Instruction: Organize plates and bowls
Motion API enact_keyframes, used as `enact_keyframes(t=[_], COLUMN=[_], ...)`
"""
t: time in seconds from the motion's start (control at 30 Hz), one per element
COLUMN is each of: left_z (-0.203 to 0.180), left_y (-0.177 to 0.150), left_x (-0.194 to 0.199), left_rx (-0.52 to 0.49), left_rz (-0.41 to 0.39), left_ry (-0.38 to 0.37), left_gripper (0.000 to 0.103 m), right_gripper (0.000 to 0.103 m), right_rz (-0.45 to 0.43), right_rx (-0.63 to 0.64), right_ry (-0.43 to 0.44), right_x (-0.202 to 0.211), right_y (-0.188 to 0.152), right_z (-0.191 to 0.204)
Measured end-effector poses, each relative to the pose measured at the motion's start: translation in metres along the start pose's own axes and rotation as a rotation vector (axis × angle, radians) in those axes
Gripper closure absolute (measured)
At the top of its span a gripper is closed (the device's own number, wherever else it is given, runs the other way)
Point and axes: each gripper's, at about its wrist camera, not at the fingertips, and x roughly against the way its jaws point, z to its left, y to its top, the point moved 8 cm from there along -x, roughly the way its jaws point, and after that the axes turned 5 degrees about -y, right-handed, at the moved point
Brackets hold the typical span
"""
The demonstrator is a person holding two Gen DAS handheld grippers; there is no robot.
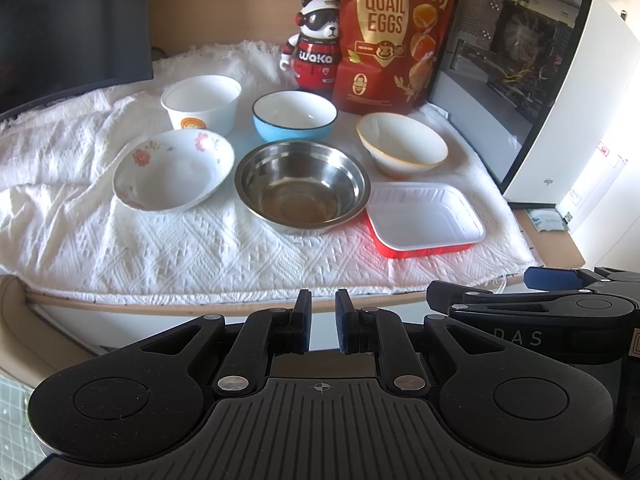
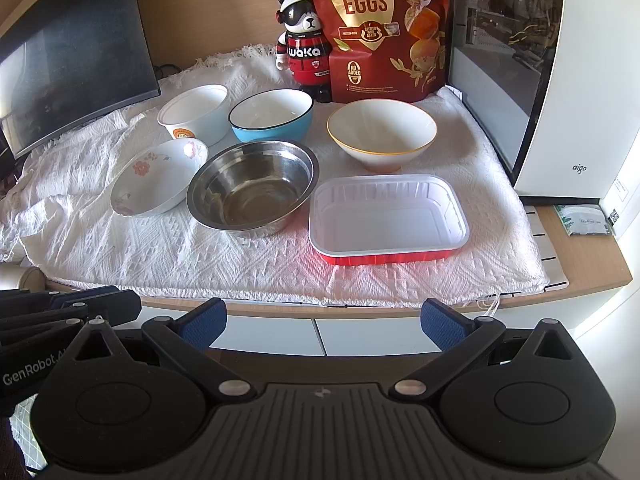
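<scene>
Several bowls stand on a white cloth [image 1: 160, 248]: a steel bowl [image 1: 302, 186] [image 2: 252, 188] in the middle, a floral bowl [image 1: 174, 170] [image 2: 158, 178] left of it, a white paper bowl [image 1: 202, 104] [image 2: 194, 114] and a blue bowl [image 1: 294, 116] [image 2: 272, 116] behind, a gold-rimmed white bowl [image 1: 402, 146] [image 2: 382, 136] at the right. A red-and-white rectangular tray [image 1: 424, 220] [image 2: 388, 220] lies front right. My left gripper [image 1: 323, 312] is nearly shut and empty, off the table's front edge. My right gripper [image 2: 323, 320] is open and empty, also short of the edge.
A panda figurine [image 1: 316, 52] and a red quail-egg bag [image 1: 394, 36] stand at the back. A white PC case [image 1: 540, 92] walls the right side. A dark monitor [image 1: 68, 28] stands at the left. The wooden desk edge [image 2: 592, 252] runs along the front.
</scene>
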Motion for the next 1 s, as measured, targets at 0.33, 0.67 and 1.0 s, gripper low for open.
enact_keyframes(t=[0.33, 0.67, 1.0], left_z=[0.0002, 0.0003, 0.0041], left_y=[-0.0005, 0.0, 0.0008], left_x=[-0.0008, -0.0008, -0.003], left_rx=[0.0, 0.0, 0.006], left_rz=[0.001, 0.002, 0.002], left_ry=[-0.003, -0.003, -0.008], left_gripper=[0.087, 0.087, 0.087], right_gripper=[0.0, 0.0, 0.0], right_rz=[0.005, 0.006, 0.007], right_rx=[-0.005, -0.005, -0.004], right_ry=[-0.004, -0.005, -0.006], right_x=[-0.0013, -0.0009, -0.0008], right_y=[0.0007, 0.0006, 0.0021], right_z=[-0.0005, -0.0007, -0.0005])
